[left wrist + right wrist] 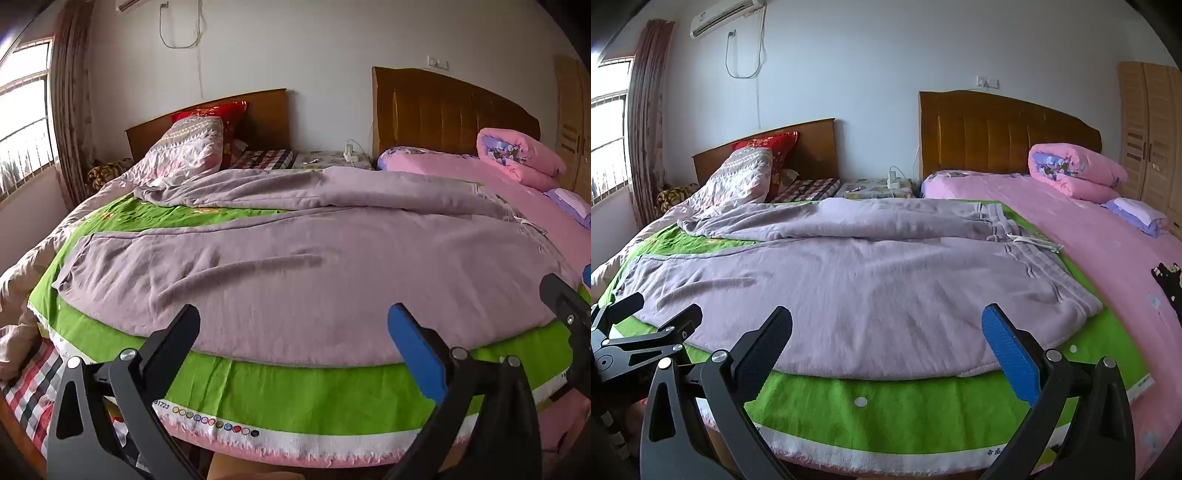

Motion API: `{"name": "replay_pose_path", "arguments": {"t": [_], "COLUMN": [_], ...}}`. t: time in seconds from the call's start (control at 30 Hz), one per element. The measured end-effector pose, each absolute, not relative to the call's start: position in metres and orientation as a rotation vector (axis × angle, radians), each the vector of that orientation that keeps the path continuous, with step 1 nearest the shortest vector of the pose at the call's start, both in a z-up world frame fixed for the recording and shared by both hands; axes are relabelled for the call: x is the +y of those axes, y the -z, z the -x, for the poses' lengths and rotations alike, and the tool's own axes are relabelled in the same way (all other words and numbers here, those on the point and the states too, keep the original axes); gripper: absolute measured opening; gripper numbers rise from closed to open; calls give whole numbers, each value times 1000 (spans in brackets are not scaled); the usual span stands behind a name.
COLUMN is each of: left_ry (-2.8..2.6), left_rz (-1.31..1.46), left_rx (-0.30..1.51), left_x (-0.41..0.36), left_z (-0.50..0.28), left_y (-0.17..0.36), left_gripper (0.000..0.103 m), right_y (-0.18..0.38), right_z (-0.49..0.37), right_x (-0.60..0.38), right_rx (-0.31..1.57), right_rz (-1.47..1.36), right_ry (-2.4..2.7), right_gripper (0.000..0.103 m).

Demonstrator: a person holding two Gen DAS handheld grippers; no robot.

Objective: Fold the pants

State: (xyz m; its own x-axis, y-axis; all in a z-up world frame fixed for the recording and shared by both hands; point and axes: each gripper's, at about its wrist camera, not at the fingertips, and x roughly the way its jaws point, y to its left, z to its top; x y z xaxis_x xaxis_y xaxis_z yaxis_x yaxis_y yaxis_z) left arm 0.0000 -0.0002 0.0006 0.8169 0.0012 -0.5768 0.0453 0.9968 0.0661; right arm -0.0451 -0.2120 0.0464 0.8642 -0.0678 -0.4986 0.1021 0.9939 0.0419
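Observation:
Lilac pants [295, 266] lie spread on a green cloth [295, 387] over the bed, legs to the left, waistband with a white drawstring [1030, 240] to the right; they also show in the right wrist view [868, 288]. The far leg is rumpled. My left gripper [293, 332] is open and empty, just above the near edge of the pants. My right gripper [886, 332] is open and empty, near the same edge, further right. The right gripper's finger [565, 299] shows in the left wrist view, and the left gripper [646, 314] shows at the left of the right wrist view.
A pink bed [1108, 266] lies to the right with a folded pink quilt [1075, 173] and a small folded cloth [1137, 216]. A crumpled patterned quilt [184, 151] and red pillow [214, 114] lie at the back left. Wooden headboards [1008, 133] and a wardrobe [1148, 129] stand behind.

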Motion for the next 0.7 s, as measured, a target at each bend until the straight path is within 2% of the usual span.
{"name": "replay_pose_path", "arguments": {"t": [0.7], "left_ry": [45], "left_rz": [-108], "left_rx": [620], "left_x": [-6], "left_z": [4], "left_y": [5], "left_gripper": [102], "right_y": [-40], "right_z": [44], "right_x": [-213], "right_rx": [547], "right_rz": [-63], "right_ry": [84], "right_gripper": [99]}}
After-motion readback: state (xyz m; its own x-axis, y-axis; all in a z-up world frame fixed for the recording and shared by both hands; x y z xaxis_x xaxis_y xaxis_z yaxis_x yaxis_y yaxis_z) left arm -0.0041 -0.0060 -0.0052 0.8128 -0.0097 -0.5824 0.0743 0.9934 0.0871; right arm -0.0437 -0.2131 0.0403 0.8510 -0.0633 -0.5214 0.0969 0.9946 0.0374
